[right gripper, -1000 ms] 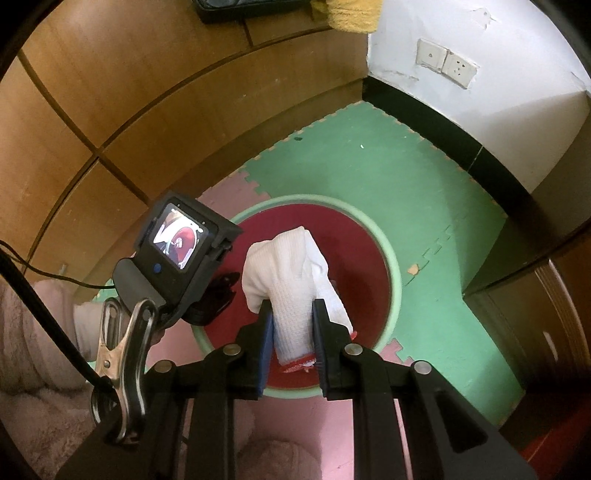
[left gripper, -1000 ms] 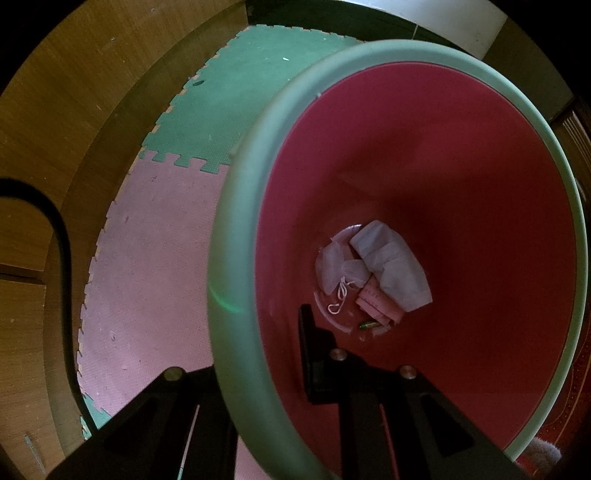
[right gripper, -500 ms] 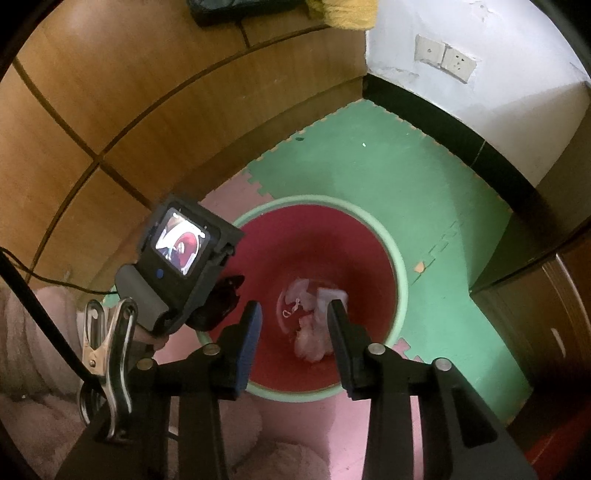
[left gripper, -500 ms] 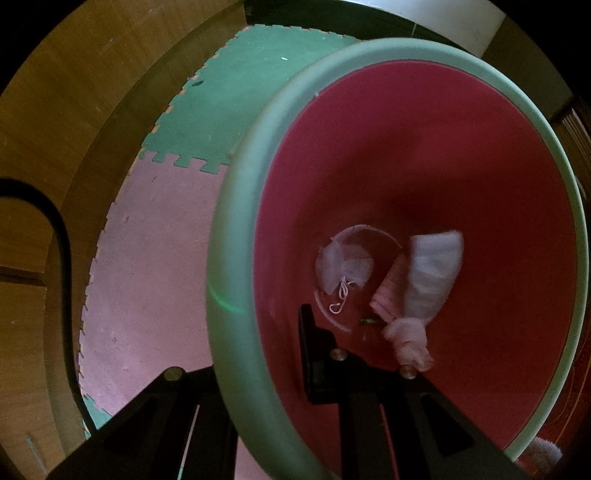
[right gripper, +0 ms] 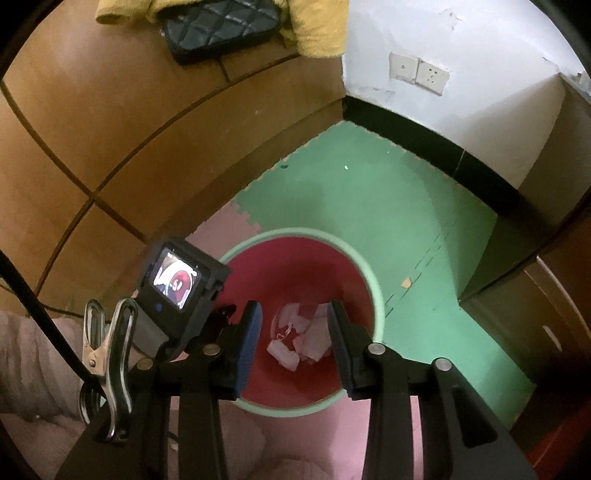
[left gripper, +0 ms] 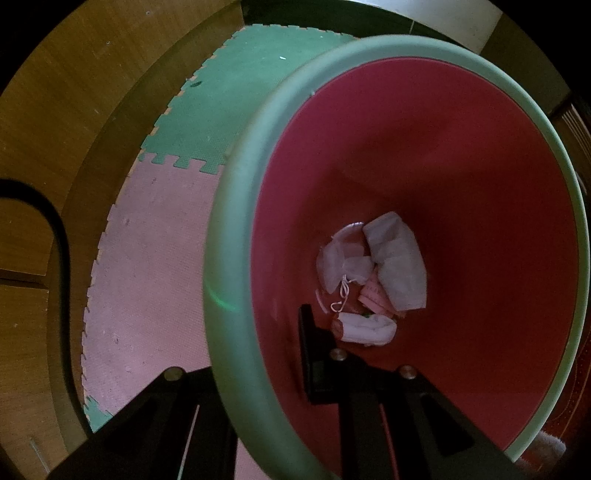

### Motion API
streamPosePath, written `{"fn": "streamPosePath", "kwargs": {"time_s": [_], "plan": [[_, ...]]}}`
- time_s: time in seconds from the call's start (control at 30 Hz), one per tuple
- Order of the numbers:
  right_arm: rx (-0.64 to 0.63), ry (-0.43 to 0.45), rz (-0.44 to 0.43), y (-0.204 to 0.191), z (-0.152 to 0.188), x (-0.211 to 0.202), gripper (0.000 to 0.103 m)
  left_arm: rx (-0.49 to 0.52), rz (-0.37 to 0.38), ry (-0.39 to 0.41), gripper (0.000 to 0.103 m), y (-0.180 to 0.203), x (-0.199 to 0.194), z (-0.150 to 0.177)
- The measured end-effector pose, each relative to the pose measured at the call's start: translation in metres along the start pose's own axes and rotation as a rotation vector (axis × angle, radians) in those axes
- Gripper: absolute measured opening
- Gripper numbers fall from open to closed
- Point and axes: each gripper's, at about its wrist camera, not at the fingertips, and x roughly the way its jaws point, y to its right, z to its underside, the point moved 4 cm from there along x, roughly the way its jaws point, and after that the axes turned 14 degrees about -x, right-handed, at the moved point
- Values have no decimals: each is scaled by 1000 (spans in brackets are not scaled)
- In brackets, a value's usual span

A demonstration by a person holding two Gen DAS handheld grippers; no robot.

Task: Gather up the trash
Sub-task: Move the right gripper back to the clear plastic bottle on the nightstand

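While the bin [right gripper: 373,291] was pinched at its rim by the left gripper [left gripper: 258,373], the trash [right gripper: 301,338] lay inside on the bottom. The right gripper [right gripper: 293,345] was spread empty above, probably best lifted straight up.

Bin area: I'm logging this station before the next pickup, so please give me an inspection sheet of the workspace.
Surface: pink and green foam mats on the floor.
Job's things: red bin, green rim, holds white crumpled trash.
Clutter: black quilted bag and yellow cloth on wooden surface.
Grippers: left hand-held gripper straddles the bin wall; right hand-held gripper open, empty, above the bin.
Cables: black cable at left.
Surroundings: wall sockets, wood panelling.
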Motion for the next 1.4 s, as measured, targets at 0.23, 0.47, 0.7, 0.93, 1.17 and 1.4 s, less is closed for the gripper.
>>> {"fn": "streamPosePath", "kwargs": {"time_s": [0.23,0.47,0.7,0.93,1.17,1.4], "plan": [[7,40,27,6,-7,-16,38,2,-1,0,10,0,0,0],[37,86,94,29,-14,-41,38,-5,2,1,10,1,0,0],[116,152,185,70,-23,-82,38,4,-2,0,10,2,0,-1],[183,206,289,117,-26,-130,38,6,-4,0,10,1,0,0],[226,230,389,159,-25,-170,38,12,-9,-3,10,0,1,-1],[253,246,483,197,-25,-206,38,17,-15,-4,10,-2,1,0]]}}
